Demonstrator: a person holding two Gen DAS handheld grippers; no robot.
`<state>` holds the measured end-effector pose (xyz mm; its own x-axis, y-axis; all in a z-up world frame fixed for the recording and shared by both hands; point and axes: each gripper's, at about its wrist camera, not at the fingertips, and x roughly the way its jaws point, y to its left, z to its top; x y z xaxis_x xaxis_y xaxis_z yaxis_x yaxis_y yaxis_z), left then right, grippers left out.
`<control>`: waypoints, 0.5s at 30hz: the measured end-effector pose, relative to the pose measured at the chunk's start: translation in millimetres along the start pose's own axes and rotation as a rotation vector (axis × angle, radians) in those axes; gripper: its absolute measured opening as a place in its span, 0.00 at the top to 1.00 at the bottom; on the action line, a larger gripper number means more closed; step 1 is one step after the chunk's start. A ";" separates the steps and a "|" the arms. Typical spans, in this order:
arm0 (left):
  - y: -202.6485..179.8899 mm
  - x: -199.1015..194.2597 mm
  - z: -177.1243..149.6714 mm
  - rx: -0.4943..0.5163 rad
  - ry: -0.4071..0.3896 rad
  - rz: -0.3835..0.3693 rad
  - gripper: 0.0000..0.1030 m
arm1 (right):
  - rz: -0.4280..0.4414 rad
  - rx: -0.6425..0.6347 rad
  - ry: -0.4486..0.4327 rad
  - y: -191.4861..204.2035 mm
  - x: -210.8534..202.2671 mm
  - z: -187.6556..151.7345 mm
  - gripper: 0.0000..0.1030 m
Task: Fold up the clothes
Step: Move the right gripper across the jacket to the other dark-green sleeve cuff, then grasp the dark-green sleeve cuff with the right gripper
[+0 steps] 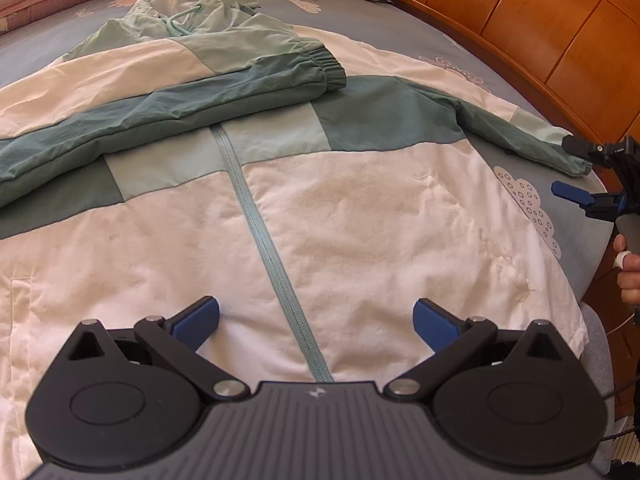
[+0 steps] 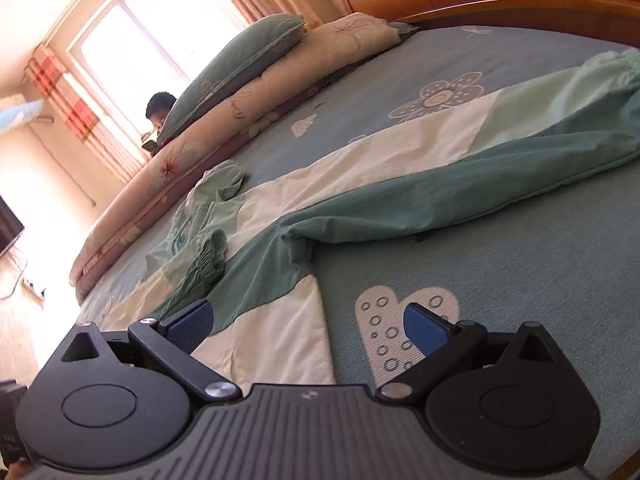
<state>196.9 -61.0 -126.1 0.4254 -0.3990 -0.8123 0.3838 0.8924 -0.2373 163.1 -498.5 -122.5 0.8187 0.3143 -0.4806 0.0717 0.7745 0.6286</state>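
Observation:
A white and green hooded jacket [image 1: 340, 216] lies flat on the bed, zipper [image 1: 264, 240] up. One sleeve [image 1: 168, 108] is folded across the chest, its cuff [image 1: 328, 68] near the middle. The other sleeve [image 2: 460, 184] stretches out sideways over the sheet. My left gripper [image 1: 316, 320] hovers open above the jacket's lower front, nothing between its blue fingers. My right gripper [image 2: 308, 324] is open low over the jacket's side edge near the armpit; in the left wrist view the right gripper [image 1: 576, 172] is beside the outstretched cuff [image 1: 576, 164].
The blue sheet [image 2: 500, 280] with flower and heart prints covers the bed. Pillows and a rolled quilt [image 2: 256, 92] line the far side. A wooden headboard [image 1: 540, 28] curves along the right. A person [image 2: 160, 112] sits beyond the pillows by the window.

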 end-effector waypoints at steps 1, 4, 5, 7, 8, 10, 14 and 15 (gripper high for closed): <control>-0.5 -0.4 2.3 -0.007 0.007 -0.002 0.01 | -0.007 0.058 -0.023 -16.5 -4.7 10.3 0.02; -2.1 -1.7 9.2 -0.027 0.030 -0.008 0.01 | -0.091 0.168 -0.072 -60.8 -15.1 38.1 0.15; -2.6 -2.1 11.5 -0.034 0.037 -0.009 0.01 | -0.135 0.190 -0.074 -73.1 -17.2 46.8 0.17; -3.7 -2.9 16.1 -0.048 0.052 -0.013 0.02 | -0.213 0.210 -0.076 -92.4 -22.4 62.0 0.22; -4.2 -3.3 18.4 -0.055 0.059 -0.015 0.02 | -0.233 0.222 -0.075 -100.5 -25.4 68.5 0.23; -9.3 -6.5 28.2 -0.030 0.066 -0.030 0.02 | -0.255 0.253 -0.072 -114.7 -31.4 79.1 0.25; -24.7 -8.3 61.8 0.080 0.092 -0.104 0.02 | -0.259 0.320 -0.065 -141.8 -34.2 95.8 0.26; -29.0 -5.2 69.7 0.099 0.115 -0.115 0.02 | -0.263 0.337 -0.063 -148.4 -33.8 100.3 0.26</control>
<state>240.6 -99.6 -77.9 0.2797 -0.4655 -0.8397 0.5059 0.8148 -0.2832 182.0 -679.0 -138.2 0.7801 0.0885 -0.6194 0.4559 0.5976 0.6595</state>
